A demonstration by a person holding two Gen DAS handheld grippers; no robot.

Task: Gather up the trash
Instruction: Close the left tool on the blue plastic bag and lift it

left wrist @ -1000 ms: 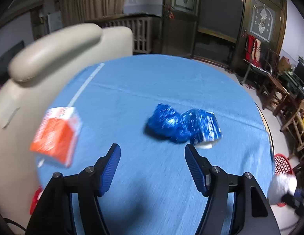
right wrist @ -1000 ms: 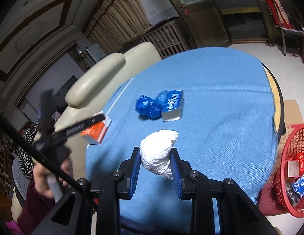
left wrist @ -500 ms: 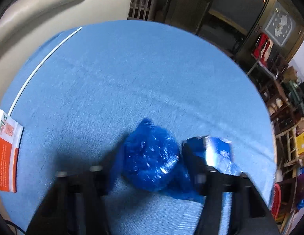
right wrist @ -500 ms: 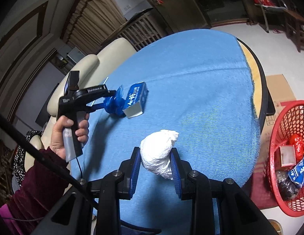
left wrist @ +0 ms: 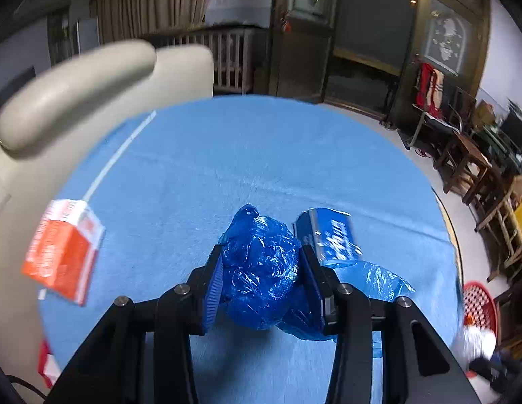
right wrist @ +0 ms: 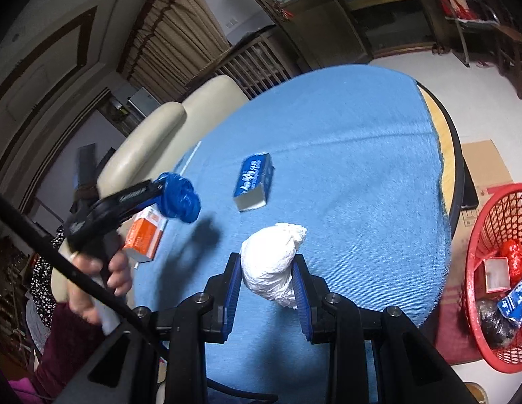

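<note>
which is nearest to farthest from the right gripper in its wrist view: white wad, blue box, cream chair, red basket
1. white wad: between the right gripper fingers.
2. blue box: ahead on the table.
3. cream chair: beyond the table's far left edge.
Red basket: on the floor, right; too hard to rank against the box.

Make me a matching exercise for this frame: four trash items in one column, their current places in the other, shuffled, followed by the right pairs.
Items
1. crumpled blue plastic bag
2. white wad
3. blue box
4. orange carton

Places
A. lying on the blue tablecloth, near its middle
B. clamped in the right gripper
C. at the table's edge beside the cream chair
D. clamped in the left gripper, lifted off the cloth

Pairs: 1-D, 2-B, 3-A, 4-C
</note>
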